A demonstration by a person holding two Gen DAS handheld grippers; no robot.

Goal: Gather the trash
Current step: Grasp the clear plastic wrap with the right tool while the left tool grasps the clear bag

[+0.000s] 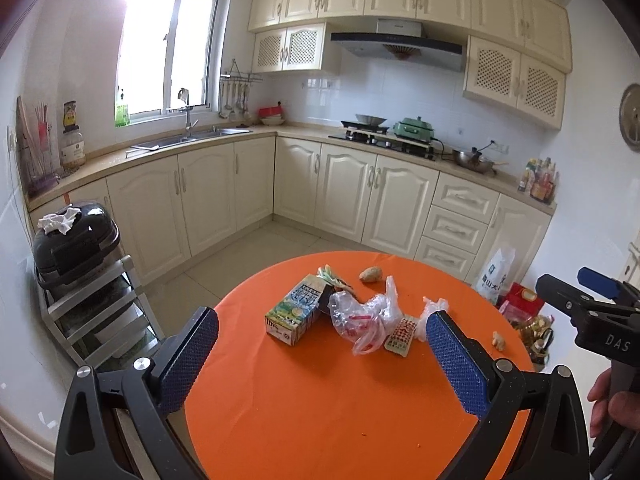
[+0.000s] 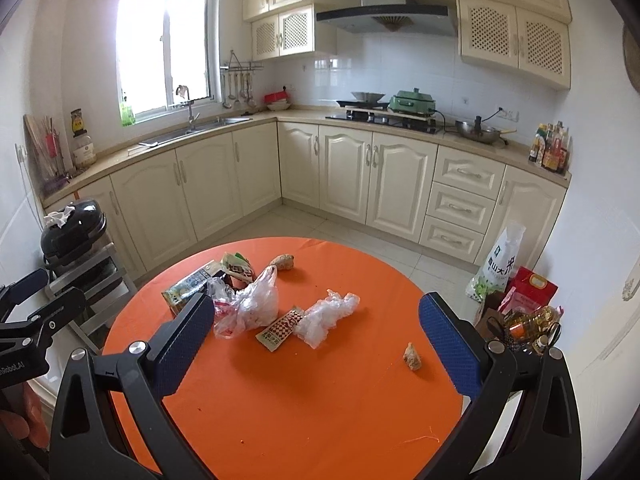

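Fingers (image 1: 192,356) of the left gripper (image 1: 322,354) stand spread wide in the left wrist view, blue pads facing each other, grasping nothing, hovering above the near half of the round orange worktop (image 1: 320,408). Between them, toward 12 o'clock, the trash lies in a loose cluster: a drink carton (image 1: 294,314) on its side at about 11 o'clock, a crumpled clear plastic bag (image 1: 366,314) touching its right end, a red-and-white patterned sachet (image 1: 402,334) just beside the bag, and a second clear wrapper (image 1: 432,312) partly hidden behind the right pad. A green snack packet (image 1: 330,274) peeks out behind the carton, a brownish lump (image 1: 371,274) sits apart at 12 o'clock, and a small scrap (image 1: 498,340) lies near the worktop's edge at 3 o'clock. At the far right the right gripper (image 1: 588,292) comes into view, a hand (image 1: 612,404) on its grip. In the right wrist view, the right gripper (image 2: 318,336) also has its fingers (image 2: 450,344) released and wide apart, empty, above the same worktop (image 2: 320,420). From here the carton (image 2: 186,286) lies at 10 o'clock, partly behind the left pad, the plastic bag (image 2: 250,304) next to it, the sachet (image 2: 280,328) touching the second wrapper (image 2: 326,316) near the centre, the lump (image 2: 282,262) at 12 o'clock, and the scrap (image 2: 413,357) at 3 o'clock, close to the right pad. The left gripper (image 2: 28,308) shows at the left edge.
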